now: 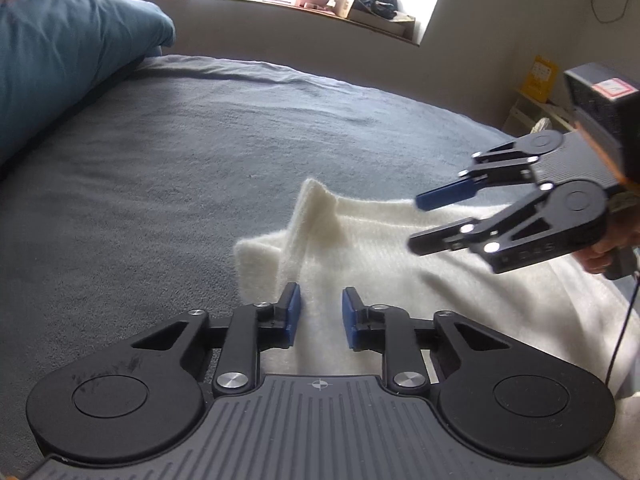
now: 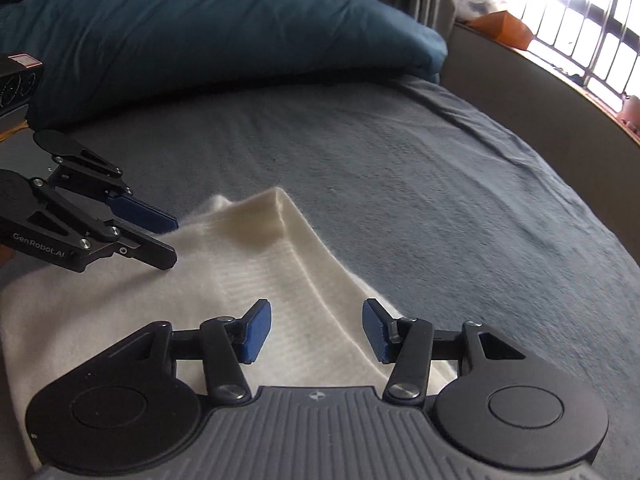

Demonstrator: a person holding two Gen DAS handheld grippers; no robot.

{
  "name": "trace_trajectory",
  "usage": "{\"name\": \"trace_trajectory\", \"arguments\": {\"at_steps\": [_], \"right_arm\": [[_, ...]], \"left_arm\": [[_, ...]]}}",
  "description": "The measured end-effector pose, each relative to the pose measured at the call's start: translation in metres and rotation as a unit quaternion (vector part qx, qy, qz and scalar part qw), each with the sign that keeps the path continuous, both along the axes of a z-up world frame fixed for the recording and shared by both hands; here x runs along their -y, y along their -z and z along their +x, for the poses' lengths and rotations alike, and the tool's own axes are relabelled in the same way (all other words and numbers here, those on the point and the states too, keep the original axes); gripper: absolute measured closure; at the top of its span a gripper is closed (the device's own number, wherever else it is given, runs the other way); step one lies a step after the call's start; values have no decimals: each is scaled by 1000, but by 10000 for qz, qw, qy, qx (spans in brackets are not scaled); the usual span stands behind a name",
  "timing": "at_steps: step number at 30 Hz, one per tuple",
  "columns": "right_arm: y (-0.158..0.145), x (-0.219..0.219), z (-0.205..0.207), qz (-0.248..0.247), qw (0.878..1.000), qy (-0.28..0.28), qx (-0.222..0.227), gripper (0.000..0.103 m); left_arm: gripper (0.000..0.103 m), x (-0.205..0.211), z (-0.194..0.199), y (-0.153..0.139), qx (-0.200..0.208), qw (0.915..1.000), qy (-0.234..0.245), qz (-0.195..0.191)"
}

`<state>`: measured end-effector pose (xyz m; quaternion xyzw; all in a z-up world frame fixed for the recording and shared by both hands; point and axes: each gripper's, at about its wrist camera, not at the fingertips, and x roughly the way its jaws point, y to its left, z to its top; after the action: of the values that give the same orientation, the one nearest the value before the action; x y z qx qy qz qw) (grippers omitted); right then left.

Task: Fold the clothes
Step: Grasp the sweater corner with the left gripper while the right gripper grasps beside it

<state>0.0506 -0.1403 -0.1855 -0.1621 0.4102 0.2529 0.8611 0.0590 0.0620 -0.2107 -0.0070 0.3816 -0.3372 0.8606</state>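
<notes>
A white knitted garment lies on the grey bed sheet, its ribbed edge raised in a fold at the far end; it also shows in the right wrist view. My left gripper is open and empty, just above the garment's near-left part. It also shows in the right wrist view, open over the garment's left side. My right gripper is open and empty above the ribbed band. It also shows in the left wrist view, open over the garment's far right.
A teal duvet is heaped along one side of the bed. A wide windowsill with boxes and bags runs behind the bed. The grey sheet stretches beyond the garment toward the window.
</notes>
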Motion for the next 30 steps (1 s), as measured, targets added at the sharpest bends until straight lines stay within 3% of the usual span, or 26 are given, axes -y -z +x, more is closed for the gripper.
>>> {"name": "trace_trajectory", "arguments": {"at_steps": [3, 12, 14, 18, 20, 24, 26, 30], "right_arm": [[9, -10, 17, -19, 9996, -182, -210, 62], [31, -17, 36, -12, 9972, 39, -747, 63], [28, -23, 32, -94, 9972, 51, -734, 94], [18, -40, 14, -556, 9981, -26, -267, 99], [10, -43, 7, -670, 9977, 68, 50, 100], [-12, -49, -4, -790, 9942, 207, 694, 100], [-16, -53, -9, -948, 9910, 190, 925, 100], [-16, -61, -10, -1244, 9845, 164, 1227, 101]], "left_arm": [[86, -7, 4, 5, -130, 9998, -71, -130], [87, -15, 8, 15, -275, 9987, -75, -424], [87, -16, 10, 15, -291, 9984, -63, -479], [81, -18, 12, 14, -321, 9977, -7, -604], [67, -18, 14, 13, -415, 9964, 27, -739], [61, -14, 21, 13, -500, 9952, -19, -844], [50, -12, 25, 14, -523, 9950, -113, -847], [49, -15, 35, 19, -764, 9914, -257, -1027]]}}
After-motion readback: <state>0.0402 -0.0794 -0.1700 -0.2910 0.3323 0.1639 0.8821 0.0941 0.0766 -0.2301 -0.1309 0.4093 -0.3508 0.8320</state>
